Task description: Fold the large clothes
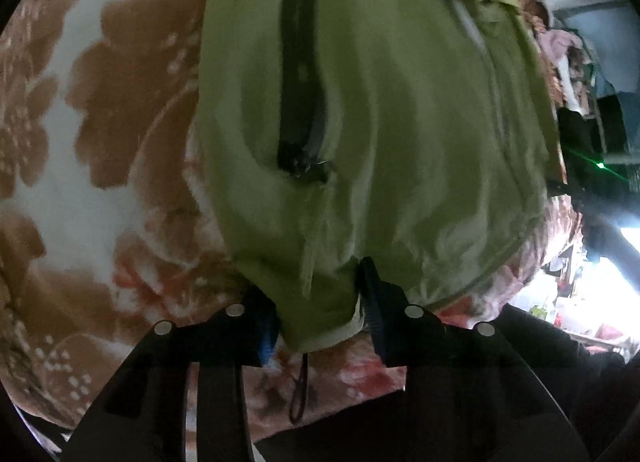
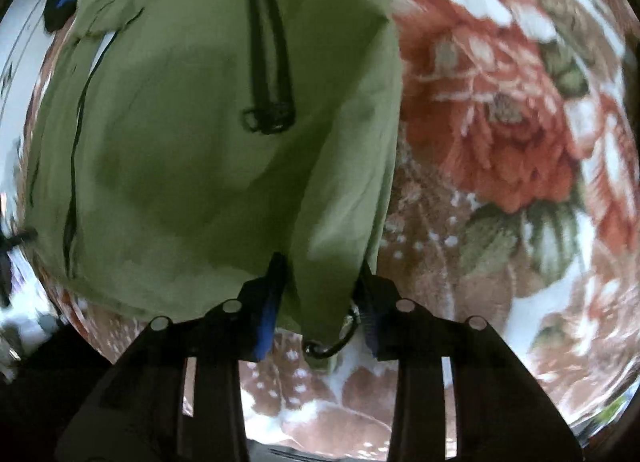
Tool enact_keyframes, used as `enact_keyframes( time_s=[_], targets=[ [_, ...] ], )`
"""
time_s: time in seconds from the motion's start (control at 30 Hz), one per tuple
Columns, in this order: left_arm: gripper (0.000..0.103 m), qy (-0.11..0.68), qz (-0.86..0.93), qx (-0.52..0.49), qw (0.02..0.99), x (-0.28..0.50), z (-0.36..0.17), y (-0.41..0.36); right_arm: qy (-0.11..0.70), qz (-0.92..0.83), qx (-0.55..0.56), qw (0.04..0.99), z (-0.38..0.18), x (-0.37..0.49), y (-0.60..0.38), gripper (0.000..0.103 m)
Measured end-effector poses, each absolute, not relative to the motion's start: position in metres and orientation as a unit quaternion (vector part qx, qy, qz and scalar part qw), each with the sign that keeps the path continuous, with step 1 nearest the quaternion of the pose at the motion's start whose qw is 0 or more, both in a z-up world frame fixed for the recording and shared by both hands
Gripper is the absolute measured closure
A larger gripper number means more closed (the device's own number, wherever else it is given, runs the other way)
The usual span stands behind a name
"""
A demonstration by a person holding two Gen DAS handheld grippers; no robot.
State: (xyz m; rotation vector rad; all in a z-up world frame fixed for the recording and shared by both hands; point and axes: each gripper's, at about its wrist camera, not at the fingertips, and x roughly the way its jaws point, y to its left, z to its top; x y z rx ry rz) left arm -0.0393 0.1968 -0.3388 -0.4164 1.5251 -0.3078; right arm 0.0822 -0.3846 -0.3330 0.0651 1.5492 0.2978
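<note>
Two tools, one per hand, each pinching the near hem of a green jacket that lies spread on a floral blanket, prob. on a bed. The left tool has a bunched fold of hem corner pressed between its fingers, a dark drawcord loop dangling below the pinch. In the right wrist view the right tool is likewise clamped on a fold of green fabric at the jacket's right edge, w/ a dark cord toggle hanging just under its fingers. Neither tool is spread wide; both hold cloth, no gap visible between pad and fabric. The jacket runs away from both cameras toward the far side, front up: a dark pocket zip shows in the left view, another pocket zip in the right view, and the collar end is far off and blurred. Judging by this, the step in hand is the grasp of the bottom hem at both corners, i.e. the start of a fold; the garment looks not yet folded lengthwise. The next move prob. calls for lifting both corners together, keeping the hem taut and level between the hands, then carrying it toward the far collar end so the bottom half lands square on the top half. Risk: slippery shell fabric may slide out of a shallow pinch, and the cords could snag.
</note>
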Motion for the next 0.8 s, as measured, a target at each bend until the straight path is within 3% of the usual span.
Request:
enact_keyframes(
  time_s=[0.07, 0.13, 0.17, 0.47, 0.8],
  targets=[
    [0.075, 0.683, -0.137, -0.198, 0.69, -0.037, -0.34, 0.198, 0.697, 0.131, 0.048, 0.703, -0.335, 0.086, -0.392, 0.069],
    [0.088, 0.674, -0.149, -0.218, 0.69, -0.036, -0.334, 0.202, 0.697, 0.132, 0.072, 0.701, -0.331, 0.088, -0.4, 0.084],
    [0.089, 0.671, -0.156, -0.221, 0.69, -0.036, -0.329, 0.204, 0.694, 0.137, 0.093, 0.7, -0.325, 0.089, -0.404, 0.089],
    [0.094, 0.635, -0.221, -0.203, 0.712, -0.014, -0.262, 0.193, 0.662, 0.202, 0.058, 0.719, -0.255, 0.102, -0.375, 0.092],
    [0.095, 0.528, -0.27, -0.225, 0.773, 0.07, -0.174, 0.173, 0.562, 0.253, 0.087, 0.782, -0.178, 0.16, -0.322, 0.092]
  ],
)
